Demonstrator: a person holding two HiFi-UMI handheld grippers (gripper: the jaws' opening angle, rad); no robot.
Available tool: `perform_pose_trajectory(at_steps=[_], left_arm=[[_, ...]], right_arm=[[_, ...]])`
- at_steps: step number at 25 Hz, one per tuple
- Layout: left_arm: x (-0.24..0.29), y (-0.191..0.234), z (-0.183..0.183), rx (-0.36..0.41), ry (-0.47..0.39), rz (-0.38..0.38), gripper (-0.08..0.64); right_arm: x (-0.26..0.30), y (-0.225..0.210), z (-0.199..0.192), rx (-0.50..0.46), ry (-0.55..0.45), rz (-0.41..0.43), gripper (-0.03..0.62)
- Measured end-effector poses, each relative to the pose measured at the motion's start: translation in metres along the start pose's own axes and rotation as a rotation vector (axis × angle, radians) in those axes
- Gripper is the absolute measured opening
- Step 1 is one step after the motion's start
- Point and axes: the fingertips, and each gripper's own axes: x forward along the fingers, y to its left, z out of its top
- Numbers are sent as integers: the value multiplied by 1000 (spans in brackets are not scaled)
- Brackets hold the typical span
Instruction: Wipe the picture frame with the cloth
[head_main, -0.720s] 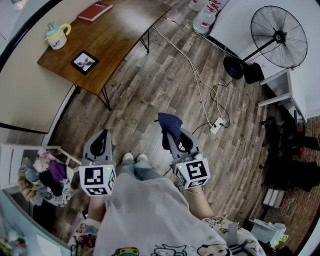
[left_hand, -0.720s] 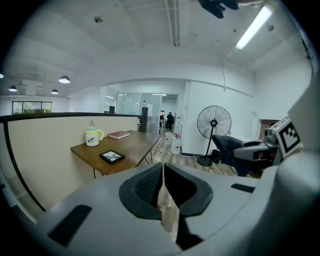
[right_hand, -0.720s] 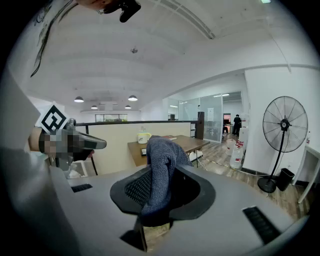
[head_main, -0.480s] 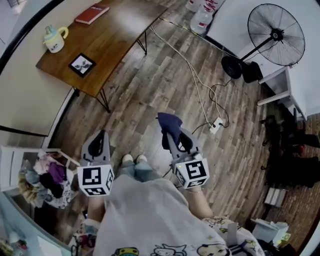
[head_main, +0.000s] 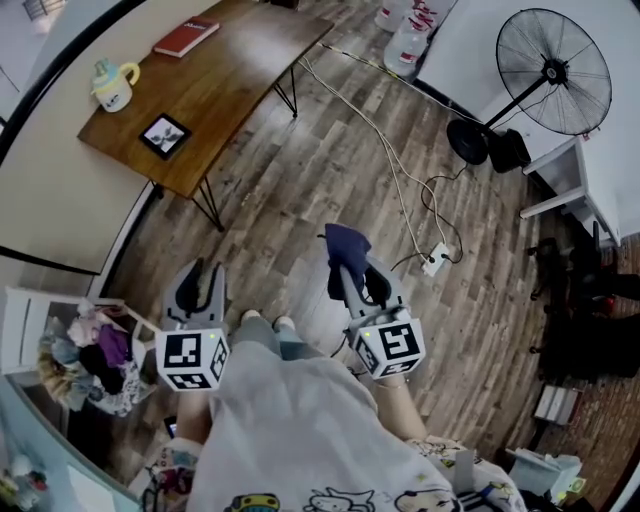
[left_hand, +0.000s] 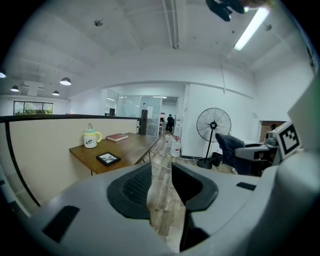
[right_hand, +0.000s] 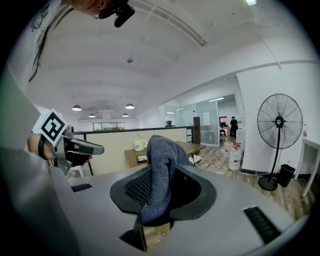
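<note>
The small black picture frame (head_main: 165, 135) lies flat on the wooden table (head_main: 240, 80), far ahead of both grippers; it also shows in the left gripper view as the picture frame (left_hand: 108, 158). My right gripper (head_main: 352, 272) is shut on a dark blue cloth (head_main: 345, 248), which sticks up between the jaws as a folded bunch of cloth (right_hand: 159, 167). My left gripper (head_main: 200, 278) is held over the floor with its jaws apart and nothing between them; floorboards show through the gap of the left gripper (left_hand: 161, 176).
A yellow-handled cup (head_main: 113, 85) and a red book (head_main: 187, 36) share the table. A cable runs over the plank floor to a power strip (head_main: 435, 262). A standing fan (head_main: 555, 70) and water bottles (head_main: 405, 45) are at the right; a basket of clothes (head_main: 90, 355) at the left.
The head view has drifted a little, so the table sits slightly further right in the picture. Both grippers keep their places and states, the cloth still in the right one.
</note>
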Motion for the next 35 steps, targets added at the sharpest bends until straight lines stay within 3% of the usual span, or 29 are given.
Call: perform_pose_trajectory(at_steps=[8,17,27,35], left_arm=[[11,-1,3,0,-4,7,182],[70,34,16,-14,3,8,199],[164,117,61,-23,17,22,201],[203,183,83,-41,15,64,201]], right_arm=[[12,-8,-2,30,-6,24,87],[79,-20,2,40,22,35,89],[217,-24,40,21,39,80,89],[301,-9,59,6,59,137,91]])
